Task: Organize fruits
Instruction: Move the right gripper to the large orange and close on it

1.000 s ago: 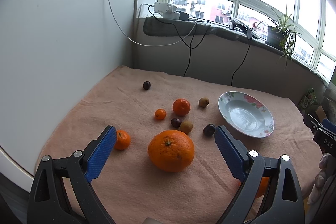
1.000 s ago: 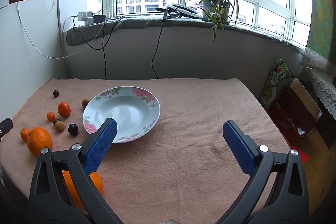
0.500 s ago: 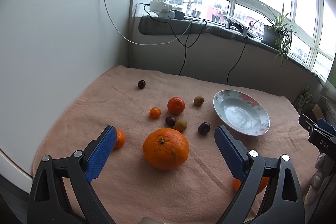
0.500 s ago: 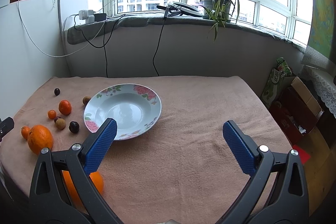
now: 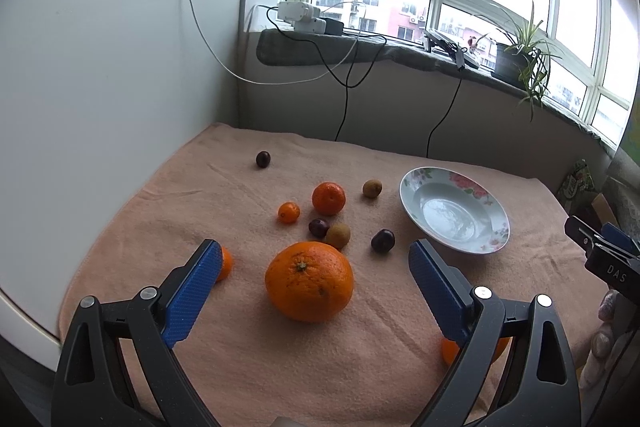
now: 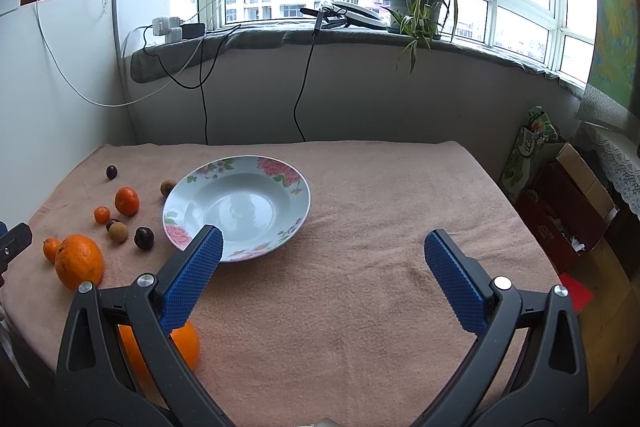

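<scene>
Both tongs, left (image 5: 314, 267) and right (image 6: 322, 259), gape empty over a peach cloth (image 6: 380, 211), windowsill (image 6: 320, 39) beyond, big orange (image 5: 309, 281) between left tips.

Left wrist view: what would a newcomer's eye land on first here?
The big orange on the peach cloth, centred between the open left claw's blue fingers. Behind it lies a scatter of small fruit, and to the right sits the empty floral plate.
</scene>
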Demonstrator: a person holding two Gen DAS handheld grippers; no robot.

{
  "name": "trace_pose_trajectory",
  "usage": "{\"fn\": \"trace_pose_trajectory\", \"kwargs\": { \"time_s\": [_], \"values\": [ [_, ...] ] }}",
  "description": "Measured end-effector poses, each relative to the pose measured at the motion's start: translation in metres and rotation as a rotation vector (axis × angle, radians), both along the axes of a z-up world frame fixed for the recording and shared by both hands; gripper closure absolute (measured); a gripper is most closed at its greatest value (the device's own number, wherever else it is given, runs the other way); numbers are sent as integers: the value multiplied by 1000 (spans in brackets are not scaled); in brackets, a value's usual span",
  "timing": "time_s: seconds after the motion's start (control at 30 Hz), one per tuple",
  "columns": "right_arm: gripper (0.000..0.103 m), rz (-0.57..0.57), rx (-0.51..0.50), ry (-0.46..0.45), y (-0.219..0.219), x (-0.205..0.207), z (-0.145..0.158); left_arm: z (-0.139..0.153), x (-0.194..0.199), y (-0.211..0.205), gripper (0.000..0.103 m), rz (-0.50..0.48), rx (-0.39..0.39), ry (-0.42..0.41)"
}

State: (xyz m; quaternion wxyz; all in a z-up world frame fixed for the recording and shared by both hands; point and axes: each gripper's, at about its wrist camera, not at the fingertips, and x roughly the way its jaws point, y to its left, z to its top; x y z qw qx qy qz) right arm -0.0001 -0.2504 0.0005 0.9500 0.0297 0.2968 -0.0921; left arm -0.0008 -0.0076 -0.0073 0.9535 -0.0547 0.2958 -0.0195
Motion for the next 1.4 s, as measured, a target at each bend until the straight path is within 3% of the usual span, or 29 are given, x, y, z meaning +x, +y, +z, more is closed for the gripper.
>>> {"fn": "trace_pose_trajectory", "kwargs": {
  "time_s": [0.47,0.77,0.97,1.1,1.27,1.4],
  "values": [
    [0,27,23,20,1,2,-4,-6,3,-1,8,-33,-27,23],
    [0,178,183,109,-2,5,-29,-20,7,-13,10,-166,-128,95],
    [1,286,324,157,-2,3,-42,-31,8,-27,18,-279,-204,166],
    [10,343,361,188,4,3,-48,-38,6,-37,25,-347,-221,201],
    [11,407,420,229,9,3,-56,-43,-2,-46,29,-435,-255,246],
    [11,452,446,246,15,4,-59,-48,-7,-56,31,-492,-234,266]
  ]
}}
